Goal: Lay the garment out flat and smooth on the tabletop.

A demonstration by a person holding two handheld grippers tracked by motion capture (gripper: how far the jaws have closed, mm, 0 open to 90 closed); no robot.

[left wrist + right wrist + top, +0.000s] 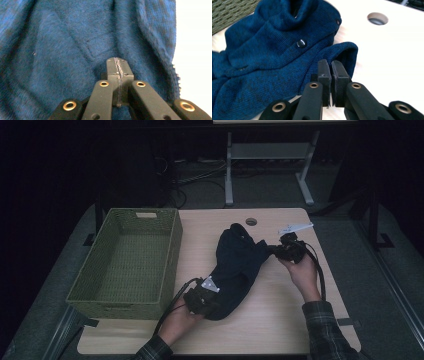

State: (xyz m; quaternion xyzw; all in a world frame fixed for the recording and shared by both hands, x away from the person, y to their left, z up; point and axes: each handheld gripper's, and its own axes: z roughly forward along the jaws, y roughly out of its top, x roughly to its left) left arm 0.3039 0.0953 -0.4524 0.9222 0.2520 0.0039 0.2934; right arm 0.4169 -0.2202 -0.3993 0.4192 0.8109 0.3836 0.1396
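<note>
A dark blue knit sweater lies crumpled across the middle of the wooden table. My left gripper is at the garment's near end. In the left gripper view its jaws are pressed together with a thin line of blue cloth between them. My right gripper is at a sleeve end on the garment's right side. In the right gripper view, its jaws stand almost together at the folded sleeve edge, pinching it. A dark button shows on the sweater's front.
A green woven basket stands on the table's left side, and its wall appears beyond the sweater. A round cable hole sits near the table's far edge. Desk legs and cables stand on the floor beyond.
</note>
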